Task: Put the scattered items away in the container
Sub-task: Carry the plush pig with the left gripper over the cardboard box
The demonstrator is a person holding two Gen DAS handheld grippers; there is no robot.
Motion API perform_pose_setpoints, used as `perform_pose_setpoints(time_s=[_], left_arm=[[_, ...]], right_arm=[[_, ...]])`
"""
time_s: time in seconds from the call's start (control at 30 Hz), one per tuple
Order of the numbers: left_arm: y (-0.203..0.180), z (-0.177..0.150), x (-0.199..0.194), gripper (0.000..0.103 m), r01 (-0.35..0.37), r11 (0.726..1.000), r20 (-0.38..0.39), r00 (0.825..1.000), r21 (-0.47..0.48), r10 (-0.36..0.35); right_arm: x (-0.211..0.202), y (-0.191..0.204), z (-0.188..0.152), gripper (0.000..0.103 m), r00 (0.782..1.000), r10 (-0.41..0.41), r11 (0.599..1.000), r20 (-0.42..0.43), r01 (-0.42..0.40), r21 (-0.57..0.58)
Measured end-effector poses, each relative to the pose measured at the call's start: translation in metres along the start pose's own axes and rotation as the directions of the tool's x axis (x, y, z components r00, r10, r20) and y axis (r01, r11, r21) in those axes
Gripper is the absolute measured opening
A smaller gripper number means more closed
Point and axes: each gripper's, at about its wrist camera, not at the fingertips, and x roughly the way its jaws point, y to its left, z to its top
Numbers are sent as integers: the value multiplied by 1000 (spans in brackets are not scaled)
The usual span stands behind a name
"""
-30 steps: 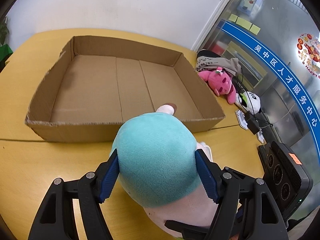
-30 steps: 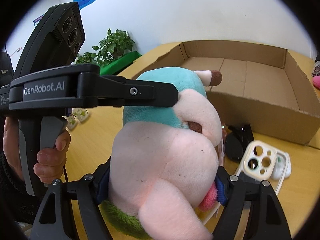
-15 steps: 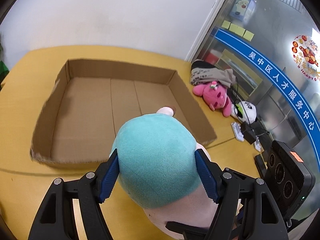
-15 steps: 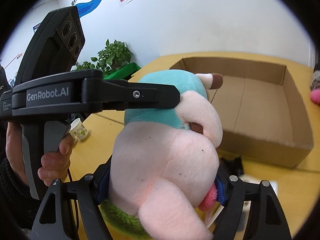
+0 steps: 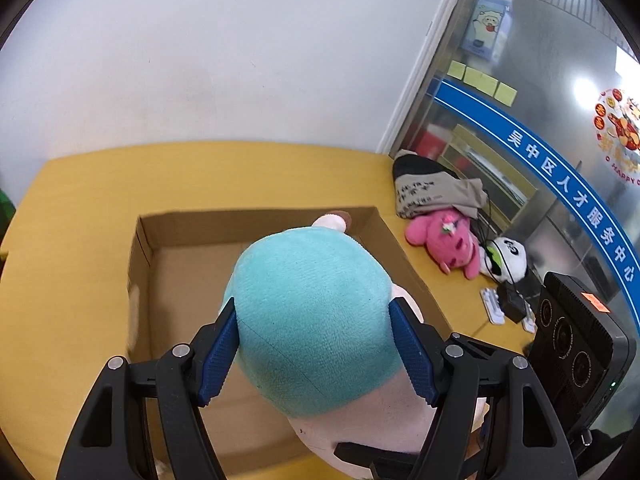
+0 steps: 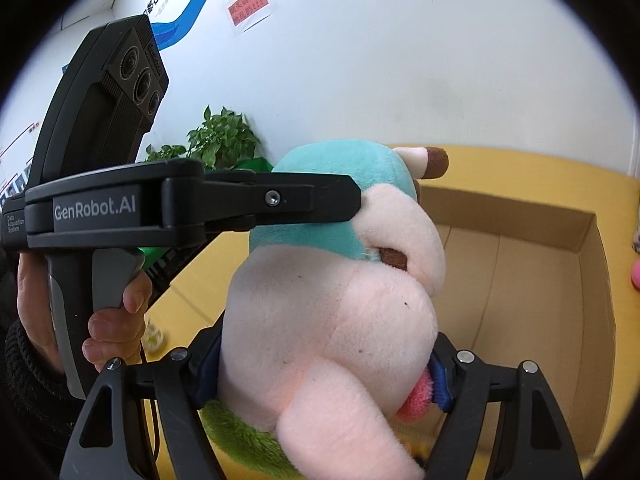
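Nearest to you, your left gripper (image 5: 314,354) pinches the teal head of the plush toy (image 5: 312,320), its blue pads (image 5: 218,354) pressed into the fabric on both sides. Your right gripper (image 6: 320,376) clamps the same plush toy lower down, around its pale pink body, with the jaws spread wide and the pads sunk into the stuffing (a pink foot and a green fringe poke out beside them). In the right wrist view your left hand (image 6: 108,320) is wrapped around the handle of the left gripper, which crosses the picture from the left and ends at the toy's head.

The toy hangs in the air between the two grippers, above the near part of the cardboard box (image 5: 144,264), clear of its floor. The box sits on the yellow table (image 5: 72,216), open at the top, and the part of its floor that shows is bare cardboard.

Beyond the box, toward the table's far right corner, a pink plush (image 5: 444,240) lies just beside a panda plush (image 5: 506,260), and a folded grey garment (image 5: 432,188) lies behind them. A white power strip (image 5: 494,306) with a black adapter lies along the right edge. Off the table's left side stands a green potted plant (image 6: 222,140), against the white wall.
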Motion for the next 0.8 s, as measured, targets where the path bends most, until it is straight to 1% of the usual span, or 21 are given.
perform_pose_setpoints(time_s=[0.23,0.37,0.43,0.53,0.63,0.73,0.8], left_arm=[[43,56,32,77,-10,1000,-19,1000,-3,10],[65,80,55,77,-35,999,-34,999,12,35],[77,88,71,77,-43,999,-52,998,19,44],[97,92,95,77,-40,999,-85,996,13,41],[115,88,119,77,-40,999,-124,991,3,40],[129,83,141,77,-54,999,-162,985,-2,53],[137,81,151,77,-61,998,-179,982,-9,59]], right_arm=[[55,-15,53,77,1000,-5,1000,-9,6,21],[90,-29,80,77,1000,3,998,-20,-1,58],[107,-33,87,77,1000,4,997,-28,-1,84],[136,-41,91,77,999,-6,993,-44,11,119],[164,-51,87,77,998,-10,987,-68,20,157],[171,-72,74,77,995,-13,981,-98,32,190],[185,-77,69,76,993,-20,978,-116,43,204]])
